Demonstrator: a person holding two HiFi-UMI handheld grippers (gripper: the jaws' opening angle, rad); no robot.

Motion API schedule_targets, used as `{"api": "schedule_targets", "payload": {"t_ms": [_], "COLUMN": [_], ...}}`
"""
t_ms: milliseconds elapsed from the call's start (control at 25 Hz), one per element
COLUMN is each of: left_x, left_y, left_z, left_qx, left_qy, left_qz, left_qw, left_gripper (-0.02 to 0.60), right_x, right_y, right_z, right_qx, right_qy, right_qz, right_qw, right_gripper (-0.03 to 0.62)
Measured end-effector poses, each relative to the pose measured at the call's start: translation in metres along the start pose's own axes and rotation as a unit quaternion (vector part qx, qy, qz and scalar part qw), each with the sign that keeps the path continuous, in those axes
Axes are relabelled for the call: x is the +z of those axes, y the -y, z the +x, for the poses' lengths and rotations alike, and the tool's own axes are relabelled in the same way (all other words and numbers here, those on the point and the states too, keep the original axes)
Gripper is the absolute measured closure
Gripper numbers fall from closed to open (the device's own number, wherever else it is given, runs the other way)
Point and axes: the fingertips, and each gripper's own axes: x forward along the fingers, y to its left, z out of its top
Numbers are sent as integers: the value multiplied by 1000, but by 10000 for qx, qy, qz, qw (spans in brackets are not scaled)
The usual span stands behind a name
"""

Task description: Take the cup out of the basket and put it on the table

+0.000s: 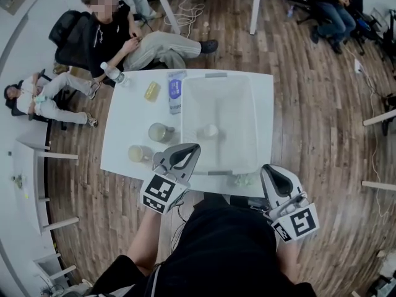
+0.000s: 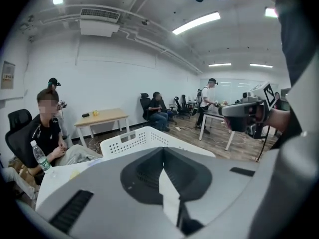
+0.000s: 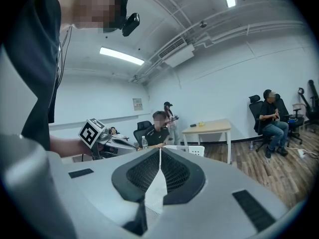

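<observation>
While both gripper views showed jaws pressed together and empty, only the head view revealed the cup (image 1: pixel 210 130) inside the basket (image 1: pixel 218 75), just ahead of the left gripper (image 1: pixel 187 154) and the right gripper (image 1: pixel 270 173).

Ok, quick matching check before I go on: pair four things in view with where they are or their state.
1 white cup
2 beige cup nearest the basket
3 water bottle
4 left tool

A jaws shut, empty
B in the basket
C at the table's far left corner
D on the table, left of the basket

Pairs: 1-B, 2-D, 3-C, 4-A
</observation>
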Motion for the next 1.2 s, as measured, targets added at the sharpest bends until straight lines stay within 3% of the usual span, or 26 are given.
{"api": "schedule_targets", "payload": {"t_ms": [360, 680, 840, 960, 1040, 1120, 1200], "left_x": [35, 30, 13, -2, -12, -22, -36], "left_y": [54, 73, 65, 53, 44, 36, 29], "left_z": [28, 50, 65, 79, 90, 103, 116], "left_qx": [-353, -400, -256, -165, -221, -280, -367], "left_qy": [641, 270, -306, -917, -1371, -1810, -2264], "left_qz": [211, 322, 794, 1482, 1950, 2443, 2948], "left_qw": [9971, 9983, 9960, 9846, 9709, 9523, 9276], "left_gripper": [574, 572, 572, 556, 489, 451, 410], "right_x": [-3, -3, -7, -10, -11, -14, -17], "right_y": [20, 42, 48, 52, 56, 61, 66], "right_z": [-25, -42, -47, -52, -55, -60, -66], "right_qx": [-32, -94, -108, -151, -211, -274, -334], "right_qy": [54, 123, 138, 160, 178, 187, 186], "right_qz": [53, 136, 206, 255, 305, 362, 405], "right_qw": [10000, 9998, 9996, 9994, 9992, 9988, 9984], "right_gripper": [568, 568, 568, 568, 568, 568, 568]}}
